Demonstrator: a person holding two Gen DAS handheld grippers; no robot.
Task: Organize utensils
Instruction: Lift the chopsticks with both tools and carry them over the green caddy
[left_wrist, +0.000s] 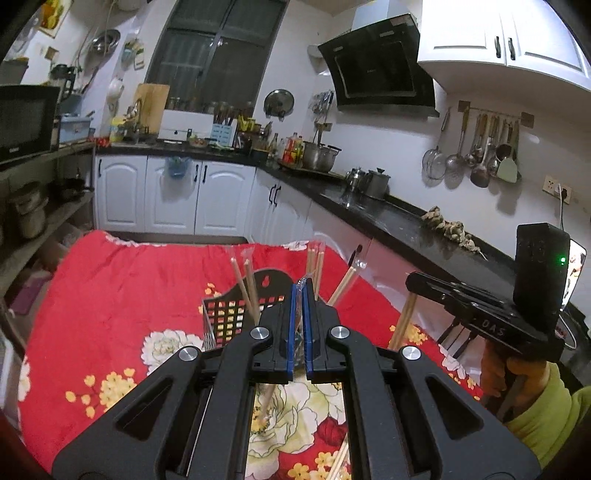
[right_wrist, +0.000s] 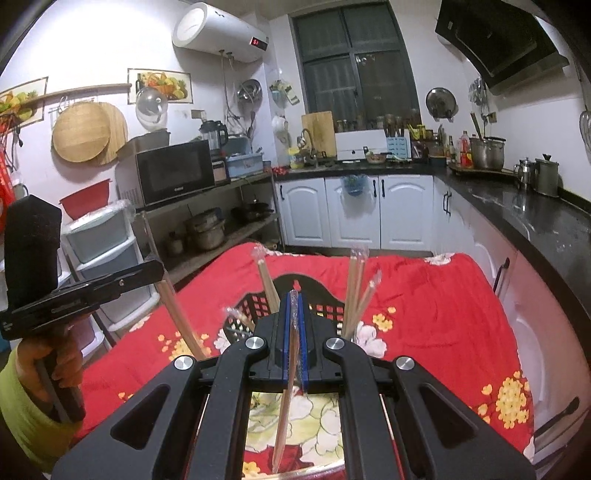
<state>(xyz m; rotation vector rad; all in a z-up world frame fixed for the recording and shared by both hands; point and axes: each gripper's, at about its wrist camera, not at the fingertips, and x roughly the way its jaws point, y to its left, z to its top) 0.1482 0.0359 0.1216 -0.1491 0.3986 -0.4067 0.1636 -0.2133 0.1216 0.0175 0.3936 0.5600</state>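
1. Left gripper (left_wrist: 302, 325): I've got its jaws clamped on a wrapped chopstick pair (left_wrist: 266, 404), lifted for sorting.
2. Black basket (left_wrist: 236, 314), mid-table on the red cloth (left_wrist: 110, 295), already holds upright pairs.
3. Right gripper (right_wrist: 294, 332): pinching another wrapped pair (right_wrist: 284, 417), likewise bound for the basket, I'd guess.

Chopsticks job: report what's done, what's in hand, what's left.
Done: several wrapped chopstick pairs already stand in the black holder on the red cloth. In hand: the left gripper and the right gripper are each shut on a wrapped pair, both near the holder. Left: both pairs go in; more chopsticks seem to lie on the cloth below the left gripper.
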